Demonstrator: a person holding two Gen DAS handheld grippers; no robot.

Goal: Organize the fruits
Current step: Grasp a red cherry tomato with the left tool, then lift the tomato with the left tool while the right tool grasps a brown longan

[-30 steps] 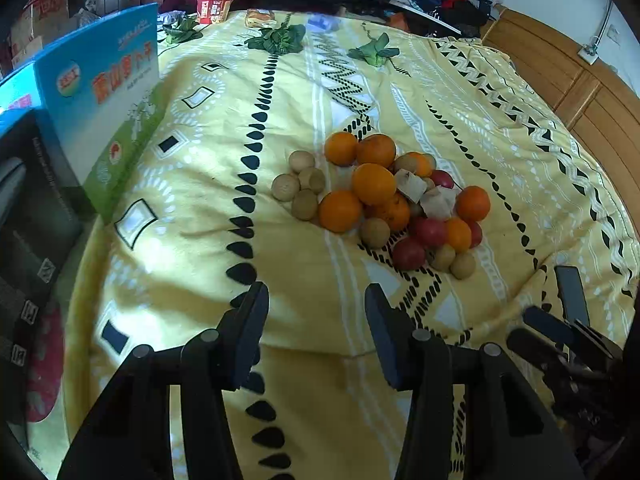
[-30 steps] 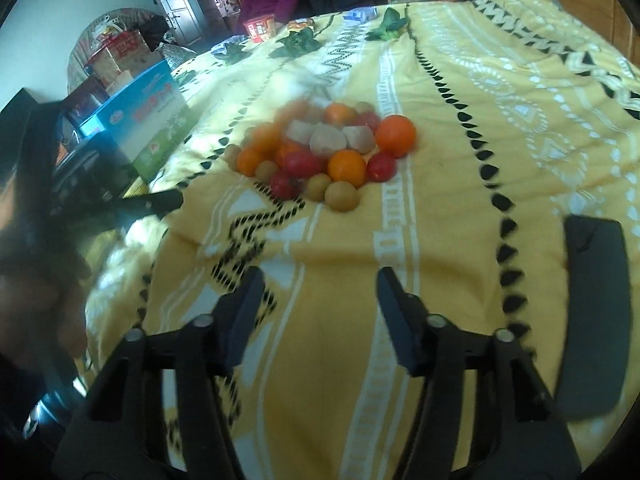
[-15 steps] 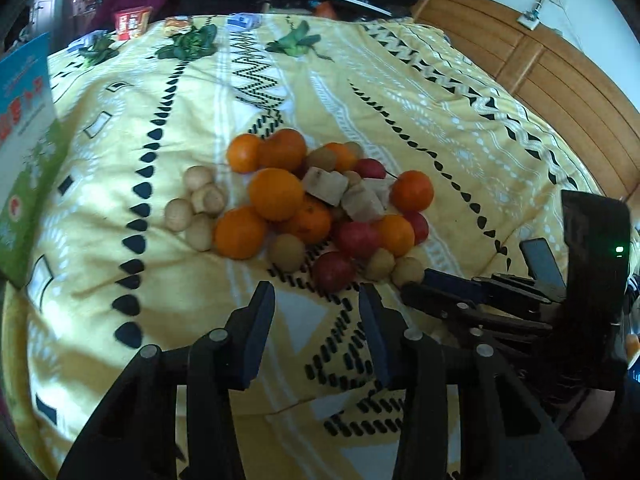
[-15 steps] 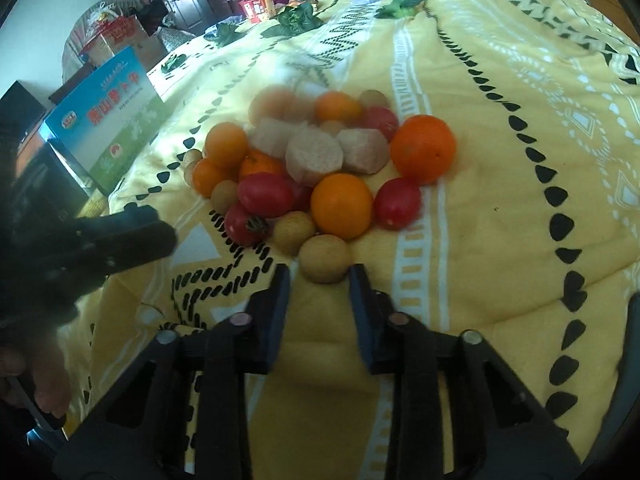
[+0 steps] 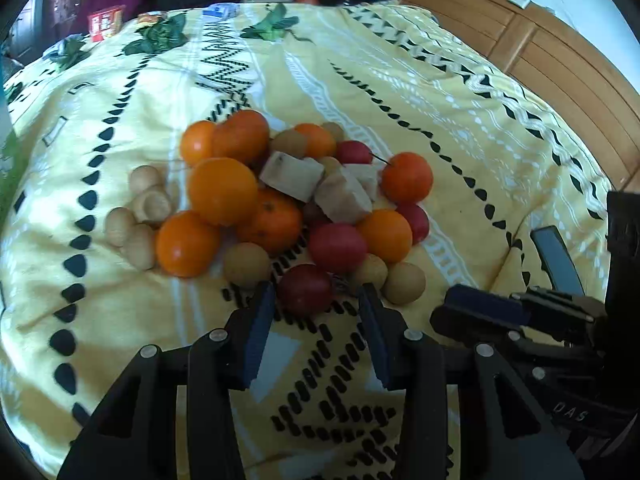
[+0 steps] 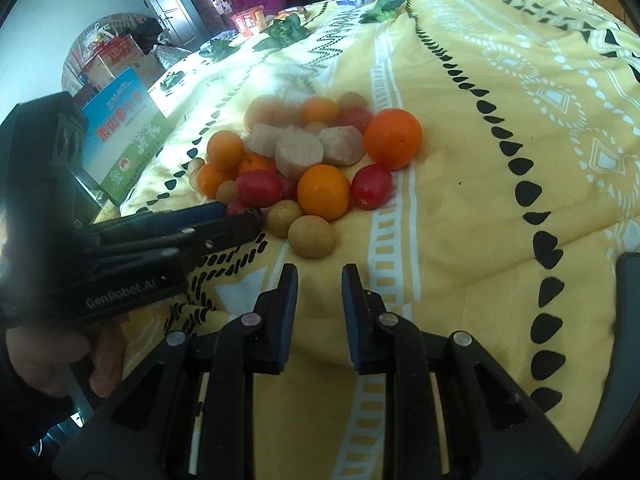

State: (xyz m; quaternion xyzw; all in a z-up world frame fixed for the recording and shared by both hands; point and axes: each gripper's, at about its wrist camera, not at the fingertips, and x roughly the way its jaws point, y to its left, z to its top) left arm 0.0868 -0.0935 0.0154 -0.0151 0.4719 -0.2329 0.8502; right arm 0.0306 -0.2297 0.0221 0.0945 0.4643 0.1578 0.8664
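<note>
Nothing looks sorted yet: the fruit sits in one mixed heap on the yellow patterned bedspread (image 5: 460, 128), oranges (image 5: 222, 191), red tomato-like fruits, small tan longans and pale cut chunks (image 5: 292, 176) all touching. Only a little cluster of beige round ones (image 5: 140, 216) lies at the heap's left edge, which may be chance.

The left gripper (image 5: 316, 312) is at the near edge of the pile, jaws parted with a dark red fruit (image 5: 306, 289) just ahead between the tips; the pads don't appear to press it. The right gripper (image 6: 318, 280) is clenched with nothing in it, close in front of a tan longan (image 6: 311, 237). I'd judge the whole sorting remains, starting with these nearest pieces.
</note>
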